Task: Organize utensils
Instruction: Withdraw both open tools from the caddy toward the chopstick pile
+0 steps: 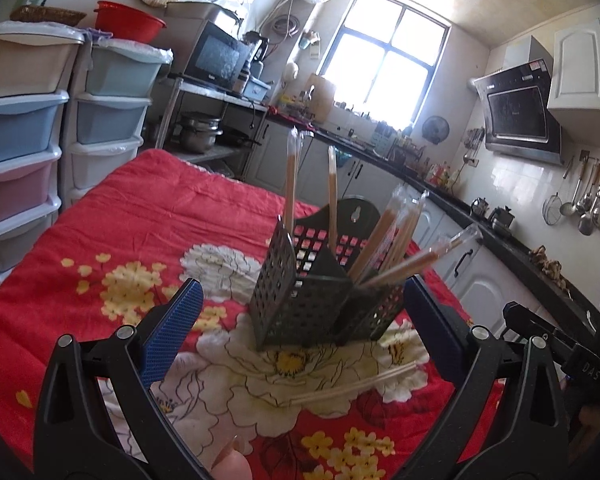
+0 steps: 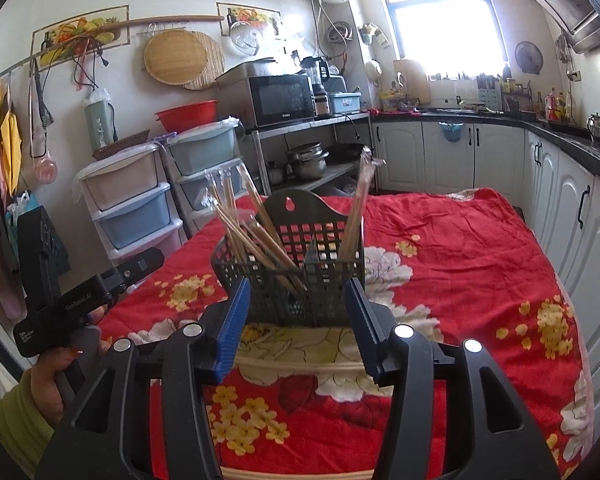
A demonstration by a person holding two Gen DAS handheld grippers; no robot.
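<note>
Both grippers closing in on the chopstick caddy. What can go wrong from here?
1. One wrapped pair of chopsticks lies flat on the soft red quilt; the open right gripper may snag fabric picking it up.
2. The black caddy sits on bedding, so a bump could tip it.
3. Chopsticks lean outward and could be knocked out.

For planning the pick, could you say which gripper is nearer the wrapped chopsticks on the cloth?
Likely right: the wrapped chopsticks lie across the right gripper tips; left gripper hangs slightly back.
</note>
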